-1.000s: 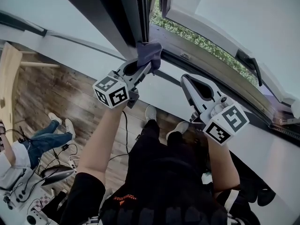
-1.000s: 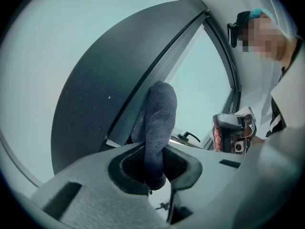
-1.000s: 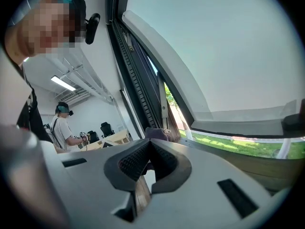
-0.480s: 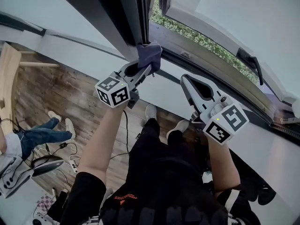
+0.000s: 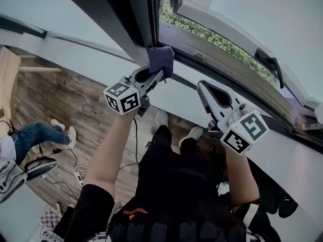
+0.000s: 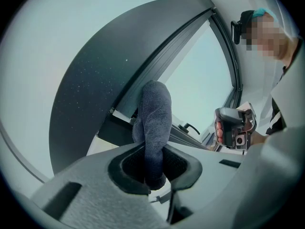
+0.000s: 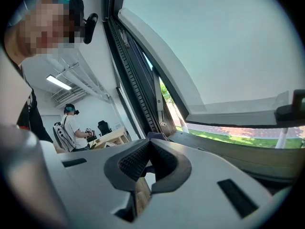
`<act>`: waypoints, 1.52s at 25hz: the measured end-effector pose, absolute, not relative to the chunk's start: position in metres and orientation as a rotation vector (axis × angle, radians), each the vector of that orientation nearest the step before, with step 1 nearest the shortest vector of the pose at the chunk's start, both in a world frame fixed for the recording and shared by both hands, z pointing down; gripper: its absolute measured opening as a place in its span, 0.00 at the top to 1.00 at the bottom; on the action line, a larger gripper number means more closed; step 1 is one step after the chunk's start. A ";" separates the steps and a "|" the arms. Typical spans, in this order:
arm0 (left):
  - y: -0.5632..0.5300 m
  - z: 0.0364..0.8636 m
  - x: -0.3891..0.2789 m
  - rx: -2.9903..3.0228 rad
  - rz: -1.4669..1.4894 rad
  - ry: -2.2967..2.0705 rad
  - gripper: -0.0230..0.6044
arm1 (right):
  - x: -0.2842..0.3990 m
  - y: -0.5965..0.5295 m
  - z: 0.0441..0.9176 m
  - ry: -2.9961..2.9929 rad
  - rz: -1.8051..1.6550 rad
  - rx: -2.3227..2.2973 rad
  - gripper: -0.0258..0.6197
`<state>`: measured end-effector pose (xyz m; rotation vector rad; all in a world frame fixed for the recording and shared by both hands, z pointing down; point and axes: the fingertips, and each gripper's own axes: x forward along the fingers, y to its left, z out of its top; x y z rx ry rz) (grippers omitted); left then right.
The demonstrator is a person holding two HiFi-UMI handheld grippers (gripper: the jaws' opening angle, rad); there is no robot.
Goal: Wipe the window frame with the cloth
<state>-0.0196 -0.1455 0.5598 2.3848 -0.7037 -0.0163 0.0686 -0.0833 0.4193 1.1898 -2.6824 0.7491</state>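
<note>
A dark blue-grey cloth [image 5: 160, 59] is bunched between the jaws of my left gripper [image 5: 157, 74], which is shut on it. The cloth presses against the foot of the dark vertical window frame [image 5: 135, 19], where it meets the sill. In the left gripper view the cloth [image 6: 153, 123] stands up out of the jaws in front of that dark frame [image 6: 95, 94]. My right gripper [image 5: 202, 87] hangs below the sill to the right, shut with nothing in it. Its own view shows the jaw tips [image 7: 148, 144] touching, with the cloth [image 7: 157, 136] just past them.
An open sash [image 5: 237, 14] with a black handle [image 5: 267, 62] tilts out at the upper right; grass [image 5: 212, 39] shows through the gap. The white wall under the sill [image 5: 171, 92] runs across. Far below are a wooden floor [image 5: 75, 105] and a seated person's legs [image 5: 35, 135].
The left gripper and cloth have crept slightly up and right along the frame's foot. The right gripper has shifted a little to the right. The seated person below has slid leftward in view.
</note>
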 end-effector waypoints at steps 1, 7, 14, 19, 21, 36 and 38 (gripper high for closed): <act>-0.145 0.561 -0.019 2.384 -0.015 -0.700 0.87 | 0.069 -0.083 0.420 -2.681 0.750 1.190 0.96; -0.139 0.557 -0.014 2.404 0.009 -0.686 0.87 | 0.068 -0.082 0.418 -2.690 0.755 1.185 0.96; -0.125 0.525 -0.014 2.516 0.018 -0.680 0.87 | 0.067 -0.079 0.403 -2.707 0.716 1.188 0.96; -0.116 0.476 -0.013 2.631 -0.033 -0.688 0.87 | 0.067 -0.074 0.384 -2.732 0.675 1.195 0.96; -0.116 0.457 -0.011 2.667 -0.063 -0.691 0.87 | 0.066 -0.074 0.375 -2.750 0.655 1.194 0.96; -0.120 0.266 0.001 2.990 -0.231 -0.733 0.87 | 0.061 -0.074 0.295 -2.900 0.495 1.182 0.96; -0.124 0.239 0.001 3.038 -0.250 -0.750 0.87 | 0.061 -0.077 0.286 -2.916 0.468 1.184 0.96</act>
